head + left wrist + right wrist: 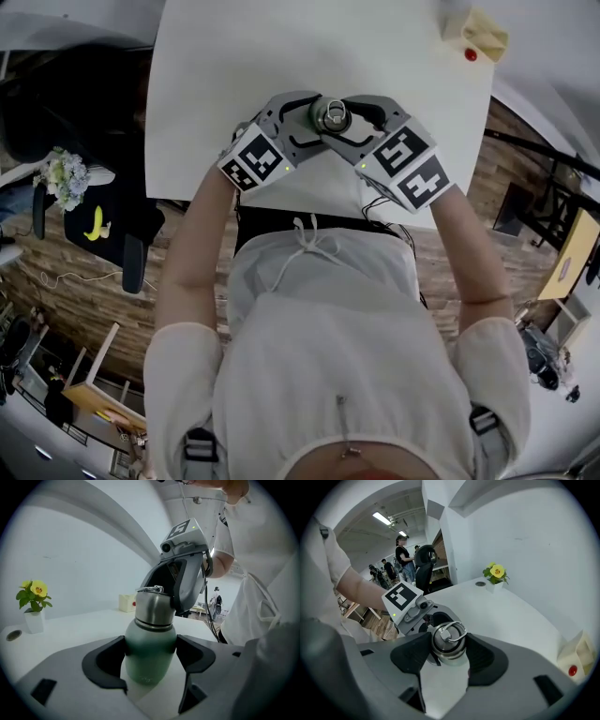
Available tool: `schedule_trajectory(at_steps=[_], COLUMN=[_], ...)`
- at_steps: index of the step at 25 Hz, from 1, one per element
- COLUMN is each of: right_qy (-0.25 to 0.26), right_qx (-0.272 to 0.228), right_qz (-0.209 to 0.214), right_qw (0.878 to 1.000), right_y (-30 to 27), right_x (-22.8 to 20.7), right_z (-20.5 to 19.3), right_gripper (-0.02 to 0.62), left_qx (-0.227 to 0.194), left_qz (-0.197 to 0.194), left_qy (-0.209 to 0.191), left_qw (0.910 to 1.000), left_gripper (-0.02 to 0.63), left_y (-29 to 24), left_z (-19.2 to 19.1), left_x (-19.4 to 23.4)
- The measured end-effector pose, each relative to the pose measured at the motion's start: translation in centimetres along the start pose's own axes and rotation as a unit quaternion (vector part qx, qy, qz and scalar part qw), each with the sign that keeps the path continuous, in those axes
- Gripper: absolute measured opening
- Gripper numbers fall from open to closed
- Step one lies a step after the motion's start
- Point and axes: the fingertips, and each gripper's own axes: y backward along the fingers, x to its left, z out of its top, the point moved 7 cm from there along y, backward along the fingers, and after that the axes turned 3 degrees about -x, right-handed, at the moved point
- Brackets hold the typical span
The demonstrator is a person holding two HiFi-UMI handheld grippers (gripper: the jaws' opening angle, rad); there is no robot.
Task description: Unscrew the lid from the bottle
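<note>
**Head view.** The bottle (330, 114) stands upright near the front edge of the white table (281, 56), flanked by the left gripper (307, 120) and the right gripper (360, 118).

**Left gripper view.** The body is matt green below a brushed-steel lid (153, 606). The jaws stand wide, with both pads pressed against the body.

**Right gripper view.** The jaws are partly closed and clamp the lid. A wire ring (453, 631) lies on top of the lid.

From above only the lid (330, 114) shows; the bottle (150, 653) body's buried under left gripper (314, 117) and right gripper (349, 117); far people (391, 566) too small to read.
</note>
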Motion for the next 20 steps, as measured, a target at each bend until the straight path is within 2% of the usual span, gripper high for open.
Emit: schedule_trajectory(at_steps=[7,13,16,20], right_qy=[0.022,0.111,0.176,0.276], right_qx=[0.007,0.046,0.08,0.137], right_qz=[0.013,0.073,0.106,0.156], right_qw=[1.0,0.99,0.975,0.938], right_y=[0.0,-0.2,-0.5,-1.1], right_x=[0.0,-0.4,-0.5,-0.5], right_z=[-0.1,0.5,0.8,1.4], right_gripper=[0.245,0.242,0.242,0.242], left_qx=[-0.006,-0.007,-0.01,-0.014], left_qz=[-0.017,-0.027,-0.03,-0.032], left_qy=[-0.003,-0.004,-0.004,-0.005], left_qw=[0.9998,0.9996,0.9995,0.9994], left_gripper=[0.359,0.359,0.357,0.357], left_y=[0.0,0.0,0.1,0.2], left_z=[-0.1,-0.1,-0.3,-0.5], left_x=[0.1,0.3,0.3,0.4])
